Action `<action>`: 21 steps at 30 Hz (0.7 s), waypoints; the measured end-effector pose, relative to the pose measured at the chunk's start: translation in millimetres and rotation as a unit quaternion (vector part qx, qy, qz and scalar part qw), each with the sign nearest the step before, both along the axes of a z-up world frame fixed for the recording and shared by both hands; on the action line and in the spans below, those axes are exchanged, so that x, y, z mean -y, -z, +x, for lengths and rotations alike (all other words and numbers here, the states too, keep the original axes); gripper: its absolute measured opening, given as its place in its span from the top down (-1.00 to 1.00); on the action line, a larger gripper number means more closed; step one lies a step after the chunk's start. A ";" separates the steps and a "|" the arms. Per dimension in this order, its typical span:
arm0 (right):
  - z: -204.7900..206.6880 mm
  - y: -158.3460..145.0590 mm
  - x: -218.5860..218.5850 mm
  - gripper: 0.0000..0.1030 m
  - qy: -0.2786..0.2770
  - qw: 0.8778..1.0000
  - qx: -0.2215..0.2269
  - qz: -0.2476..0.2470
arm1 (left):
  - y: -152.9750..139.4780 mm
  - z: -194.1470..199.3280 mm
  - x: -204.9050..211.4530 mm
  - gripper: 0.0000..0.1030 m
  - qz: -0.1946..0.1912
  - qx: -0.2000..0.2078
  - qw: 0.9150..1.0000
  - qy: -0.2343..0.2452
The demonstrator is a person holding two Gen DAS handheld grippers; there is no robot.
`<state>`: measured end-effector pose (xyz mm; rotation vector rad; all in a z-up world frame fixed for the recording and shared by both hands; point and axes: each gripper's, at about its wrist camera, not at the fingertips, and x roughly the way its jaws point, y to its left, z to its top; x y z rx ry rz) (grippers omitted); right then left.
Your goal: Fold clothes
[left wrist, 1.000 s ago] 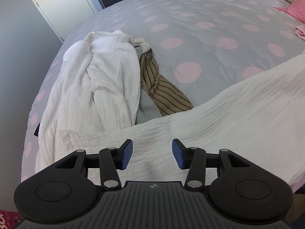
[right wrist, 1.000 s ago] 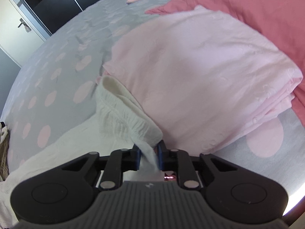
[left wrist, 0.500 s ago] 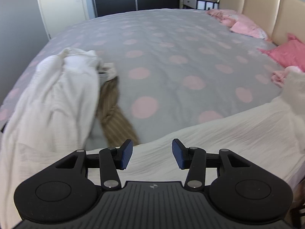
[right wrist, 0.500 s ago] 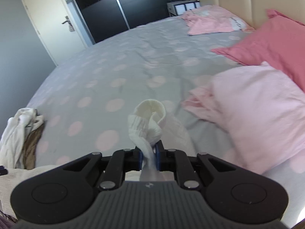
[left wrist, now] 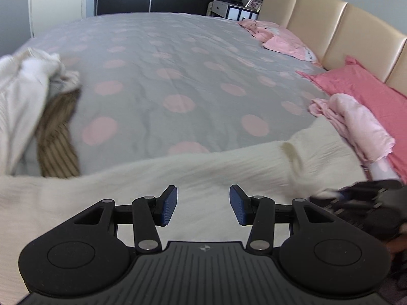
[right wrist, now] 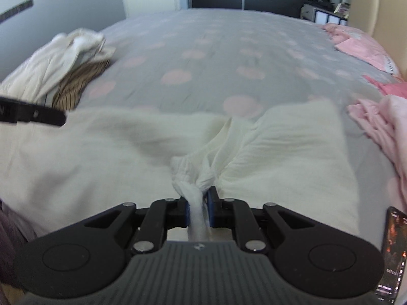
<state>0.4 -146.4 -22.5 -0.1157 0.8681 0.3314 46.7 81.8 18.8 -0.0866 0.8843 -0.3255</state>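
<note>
Right gripper: closed on a gathered bunch of the cream garment, the cloth pinched between both pads and fanning away from them toward the far side of the bed. Left gripper: open, holding nothing, poised low over the same garment's near part. The garment lies spread along the bed's near edge, its long axis running left to right across both views; the pinched end sits at its right, just beside a pale pink folded stack. The right gripper appears at the right margin of the left view, so the two tools are level and near each other. The left gripper is the nearer to the free left end. A heap of white and brown-striped clothes lies further left on the bed.
</note>
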 end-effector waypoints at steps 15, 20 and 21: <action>-41.2 5.8 -18.9 -0.02 -0.112 0.989 0.050 -0.086 | 33.4 12.0 38.8 0.15 -0.064 -0.039 0.997 0.005; -49.2 -7.4 -11.2 -0.02 -0.096 0.988 0.090 -0.080 | 37.7 20.4 50.8 0.14 -0.093 -0.052 0.994 0.019; -46.2 -9.0 -8.5 0.06 -0.086 0.989 0.092 -0.076 | 38.0 22.1 56.5 0.14 -0.095 -0.052 0.994 0.024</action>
